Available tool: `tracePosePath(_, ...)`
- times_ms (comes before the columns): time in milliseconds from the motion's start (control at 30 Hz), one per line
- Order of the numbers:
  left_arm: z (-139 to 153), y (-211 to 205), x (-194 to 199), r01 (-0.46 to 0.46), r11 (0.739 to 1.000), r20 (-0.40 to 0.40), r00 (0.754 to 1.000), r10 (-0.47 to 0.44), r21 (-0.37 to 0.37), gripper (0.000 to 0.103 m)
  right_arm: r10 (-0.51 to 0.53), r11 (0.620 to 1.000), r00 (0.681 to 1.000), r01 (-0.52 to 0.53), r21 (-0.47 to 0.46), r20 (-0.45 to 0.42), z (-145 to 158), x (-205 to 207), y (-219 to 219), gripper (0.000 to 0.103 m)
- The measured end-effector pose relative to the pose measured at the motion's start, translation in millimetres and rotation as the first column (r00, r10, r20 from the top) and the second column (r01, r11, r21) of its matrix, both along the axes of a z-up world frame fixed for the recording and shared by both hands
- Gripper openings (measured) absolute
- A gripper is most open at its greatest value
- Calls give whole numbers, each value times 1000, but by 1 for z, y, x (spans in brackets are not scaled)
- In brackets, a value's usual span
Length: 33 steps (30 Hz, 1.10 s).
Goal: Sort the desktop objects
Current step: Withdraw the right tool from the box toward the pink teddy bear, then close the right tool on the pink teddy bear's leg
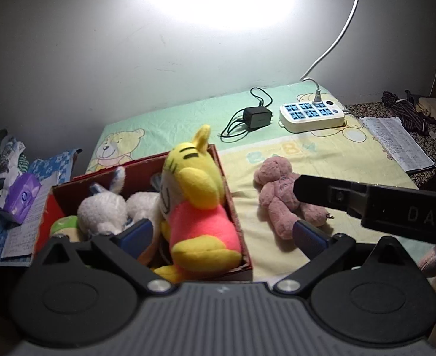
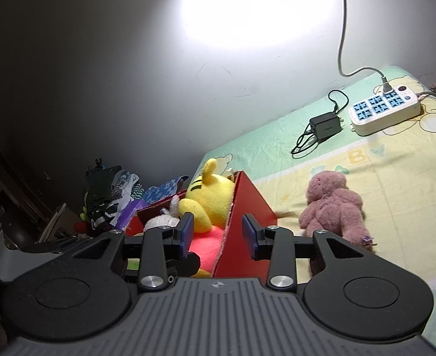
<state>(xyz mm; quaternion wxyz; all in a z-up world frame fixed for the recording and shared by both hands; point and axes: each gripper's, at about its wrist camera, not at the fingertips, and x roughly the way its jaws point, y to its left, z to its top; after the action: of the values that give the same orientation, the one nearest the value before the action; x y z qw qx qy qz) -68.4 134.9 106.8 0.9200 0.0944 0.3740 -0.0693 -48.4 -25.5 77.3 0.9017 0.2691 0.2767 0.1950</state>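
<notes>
Both my grippers empty: left gripper (image 1: 222, 234) wide open, right gripper (image 2: 218, 234) half open. Red box (image 1: 235, 207) full; pink plush (image 1: 280, 198) outside, next pick.

White power strip (image 1: 312, 114), black charger (image 1: 257, 117)

We see a red cardboard box (image 1: 235, 207) standing open on the pastel bear-print sheet, packed with soft toys: a yellow tiger plush (image 1: 194, 195) in a pink top sits upright against its right wall, head poking above the rim, with a white fluffy plush (image 1: 105, 210) beside it and a green-topped toy (image 1: 65, 225) tucked in the near left corner. Just right of the box, apart from it, a pink teddy bear (image 1: 280, 198) lies sprawled on the sheet.
</notes>
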Motion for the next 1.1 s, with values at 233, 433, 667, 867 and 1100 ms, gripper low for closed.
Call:
tracePosePath(233,-11,-41,3,44,999,-36,998,-44,-3,101,-24,1000,999,24,4,-38,-13,-2,-37,39)
tracePosePath(433,-30,-69,7,83,996,-93,992,-84,-15,101,-56,998,995,56,0,-86,-29,0,-64,39)
tracePosePath(667,-63,-87,21,128,990,-117,984,-135,-65,101,-92,996,983,91,-16,-159,-56,11,-88,44)
tracePosePath(867,-91,-96,40,77,996,-107,991,-81,-40,100,-89,996,968,88,-13,-236,-82,27,-100,44)
tracePosePath(1100,-114,-107,57,95,996,-118,989,-94,-1,100,-58,997,951,73,36,-302,-104,52,-107,44)
